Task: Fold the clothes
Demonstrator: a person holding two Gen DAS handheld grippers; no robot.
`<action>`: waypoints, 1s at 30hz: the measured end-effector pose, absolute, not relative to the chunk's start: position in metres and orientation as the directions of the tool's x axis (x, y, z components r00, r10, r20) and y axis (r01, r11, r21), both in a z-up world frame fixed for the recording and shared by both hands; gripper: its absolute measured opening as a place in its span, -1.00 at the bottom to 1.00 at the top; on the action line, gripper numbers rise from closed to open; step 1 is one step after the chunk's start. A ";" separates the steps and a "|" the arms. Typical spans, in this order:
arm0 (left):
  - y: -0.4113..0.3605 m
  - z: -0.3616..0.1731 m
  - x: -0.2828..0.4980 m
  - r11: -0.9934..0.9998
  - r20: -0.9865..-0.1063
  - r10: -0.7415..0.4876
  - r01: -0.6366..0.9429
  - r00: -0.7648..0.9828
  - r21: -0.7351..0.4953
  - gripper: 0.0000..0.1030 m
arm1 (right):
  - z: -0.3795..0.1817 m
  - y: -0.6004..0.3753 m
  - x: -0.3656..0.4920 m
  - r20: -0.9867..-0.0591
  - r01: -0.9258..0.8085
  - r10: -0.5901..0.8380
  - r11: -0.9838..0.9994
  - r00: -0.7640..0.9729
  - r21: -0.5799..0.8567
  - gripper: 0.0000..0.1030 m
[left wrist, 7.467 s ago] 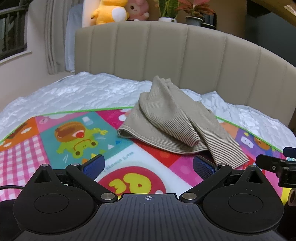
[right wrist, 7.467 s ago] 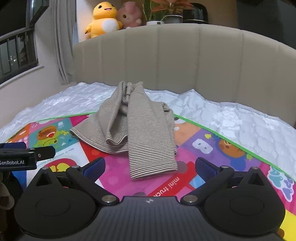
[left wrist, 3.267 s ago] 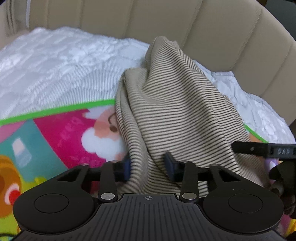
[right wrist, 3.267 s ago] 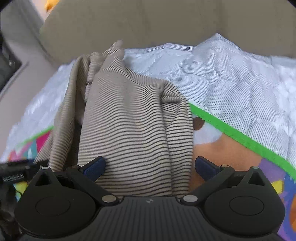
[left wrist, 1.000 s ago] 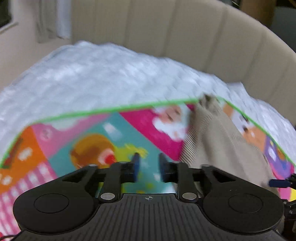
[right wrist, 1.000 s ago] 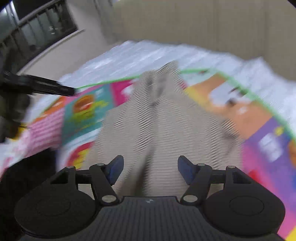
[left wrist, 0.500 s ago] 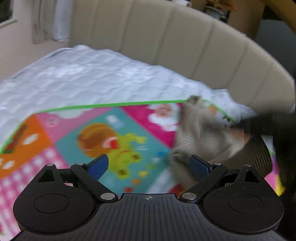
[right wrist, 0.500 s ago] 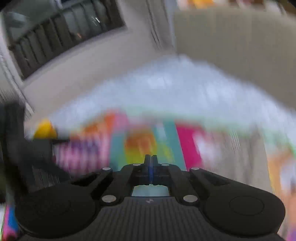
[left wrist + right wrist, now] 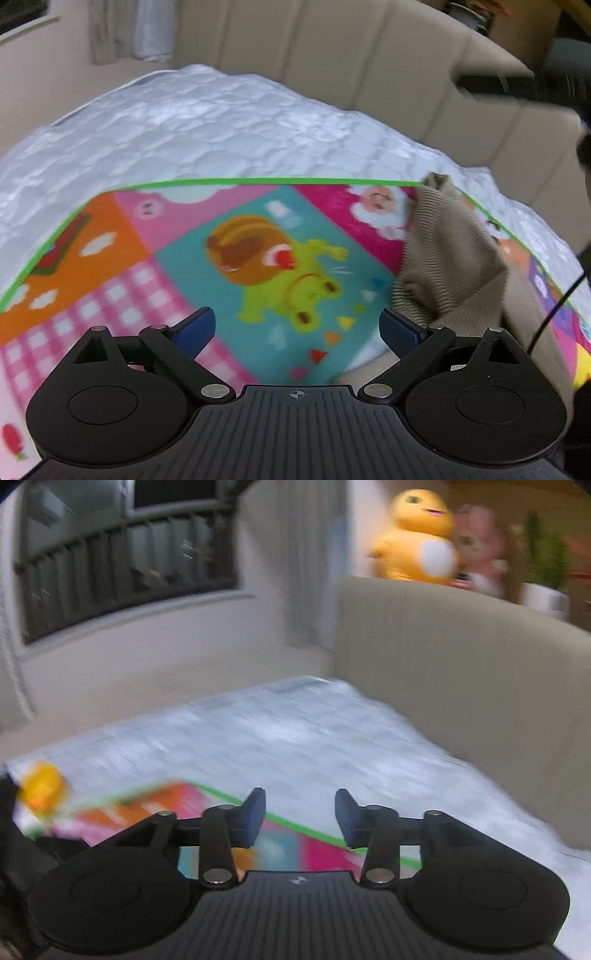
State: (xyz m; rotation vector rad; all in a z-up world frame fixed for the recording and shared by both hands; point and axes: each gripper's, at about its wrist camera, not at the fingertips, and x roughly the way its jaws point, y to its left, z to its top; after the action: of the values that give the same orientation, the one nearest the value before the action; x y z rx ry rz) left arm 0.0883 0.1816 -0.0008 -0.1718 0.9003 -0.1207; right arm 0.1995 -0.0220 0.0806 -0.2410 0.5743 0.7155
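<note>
The beige striped garment [image 9: 454, 266] lies bunched on the right side of the colourful play mat [image 9: 221, 258], seen in the left wrist view. My left gripper [image 9: 297, 328] is wide open and empty above the mat, its right fingertip [image 9: 400, 328] just beside the garment's edge. My right gripper [image 9: 299, 819] is partly open and empty, raised and pointed at the bed's far corner; the garment is out of its blurred view. The other gripper's dark arm [image 9: 517, 88] shows at the upper right of the left wrist view.
A white quilted mattress [image 9: 221, 129] surrounds the mat. A beige padded headboard [image 9: 461, 664] stands behind. Plush toys [image 9: 417, 539] and a potted plant [image 9: 543, 583] sit on the ledge above it. A barred window [image 9: 122, 565] is at the left.
My left gripper stayed open beside the garment. My right gripper has swung up and leftward, and its jaws went from shut to partly open. The garment settled on the mat's right side.
</note>
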 end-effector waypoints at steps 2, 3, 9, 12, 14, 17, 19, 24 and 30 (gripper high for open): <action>0.156 -0.006 0.094 0.982 -0.776 -0.186 0.094 0.603 -0.162 0.93 | 0.062 -0.060 0.192 -0.604 -0.620 0.450 0.779 0.657 -0.094 -0.12; 0.144 -0.008 0.097 0.982 -0.780 -0.190 0.124 0.597 -0.144 0.95 | 0.051 -0.078 0.186 -0.621 -0.593 0.399 0.794 0.675 -0.134 -0.10; 0.069 -0.024 0.115 0.951 -0.805 -0.210 0.307 0.555 -0.036 0.99 | -0.030 -0.129 0.143 -0.734 -0.560 0.266 0.808 0.625 -0.184 0.03; 0.031 -0.031 0.124 0.919 -0.819 -0.215 0.395 0.533 0.015 0.99 | -0.062 -0.126 0.126 -0.762 -0.595 0.268 0.781 0.590 -0.186 0.06; 0.006 -0.036 0.130 0.891 -0.828 -0.218 0.452 0.518 0.048 0.96 | -0.079 -0.121 0.117 -0.767 -0.631 0.264 0.742 0.585 -0.226 0.11; 0.007 -0.040 0.136 0.877 -0.832 -0.196 0.473 0.519 0.088 -0.13 | -0.083 -0.125 0.111 -0.714 -0.679 0.244 0.604 0.657 -0.418 -0.35; 0.021 -0.036 0.144 0.884 -0.835 -0.204 0.462 0.510 0.067 -0.39 | -0.078 -0.142 0.119 -0.668 -0.651 0.213 0.556 0.713 -0.518 -0.49; 0.096 -0.022 0.183 0.963 -0.796 0.004 0.213 0.606 0.167 -0.68 | -0.061 -0.198 0.187 -0.539 -0.445 0.024 0.597 0.842 -0.668 -0.79; 0.125 -0.013 0.190 0.996 -0.776 -0.044 0.088 0.629 0.015 -0.01 | -0.037 -0.249 0.254 -0.559 -0.298 -0.056 0.799 0.827 -0.522 -0.76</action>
State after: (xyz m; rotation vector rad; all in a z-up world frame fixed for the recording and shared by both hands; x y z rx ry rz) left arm 0.1905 0.1247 -0.0135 0.0529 0.8870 -0.0756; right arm 0.2541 -0.2487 -0.0374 -0.6399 0.5911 0.1385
